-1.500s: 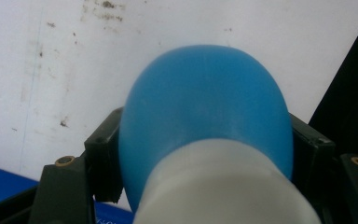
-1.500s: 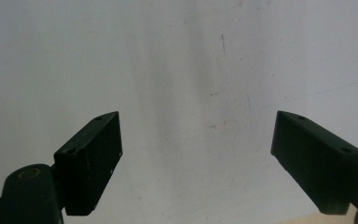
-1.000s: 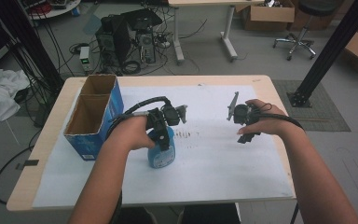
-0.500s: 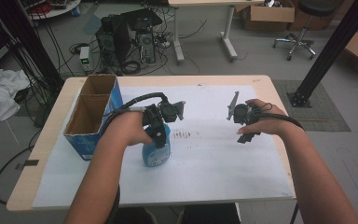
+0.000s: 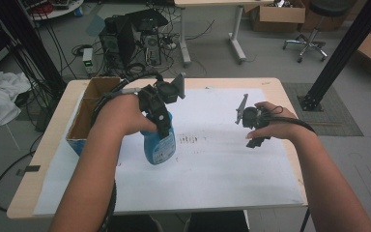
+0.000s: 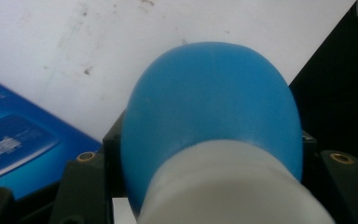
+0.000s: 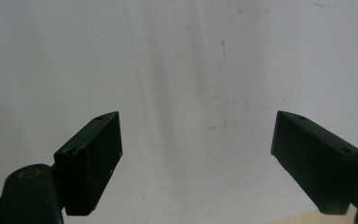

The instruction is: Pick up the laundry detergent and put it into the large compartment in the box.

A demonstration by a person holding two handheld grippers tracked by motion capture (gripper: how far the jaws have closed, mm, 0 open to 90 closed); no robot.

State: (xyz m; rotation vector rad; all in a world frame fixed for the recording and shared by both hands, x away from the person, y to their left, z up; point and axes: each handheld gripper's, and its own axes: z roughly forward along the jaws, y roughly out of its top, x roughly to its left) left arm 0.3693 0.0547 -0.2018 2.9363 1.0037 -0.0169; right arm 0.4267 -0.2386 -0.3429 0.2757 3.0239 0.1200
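From above, the left gripper [image 5: 160,126] was clamped on the neck of a blue plastic spray bottle with a white collar and a printed label [image 5: 159,144], the bottle hanging below the jaws and tilted, its base off the white paper sheet covering the wooden table [image 5: 222,169]. To the gripper's left stood an open cardboard box with blue printed sides [image 5: 84,118], just beside the bottle.

The left gripper view gave what the high view could not: the bottle's rounded blue shoulder [image 6: 214,107] and white collar wedged between the two black jaws, the pads pressing on either side, with the paper [image 6: 121,42] beyond and a blue printed face of the box [image 6: 14,144] off to one side.

The right gripper [image 5: 252,130] rested low over the paper, well apart from the bottle. From above its jaws were hard to read; the right gripper view settled it, showing the two black jaws spread wide with nothing between them, and smudged paper [image 7: 191,93] ahead.

Against the frame a second earlier, the bottle had risen: then it stood upright on the paper under the left gripper, now it hung clear of the sheet and leaned, drawn slightly nearer the box. The grip on it was unchanged. The right gripper had kept its place.
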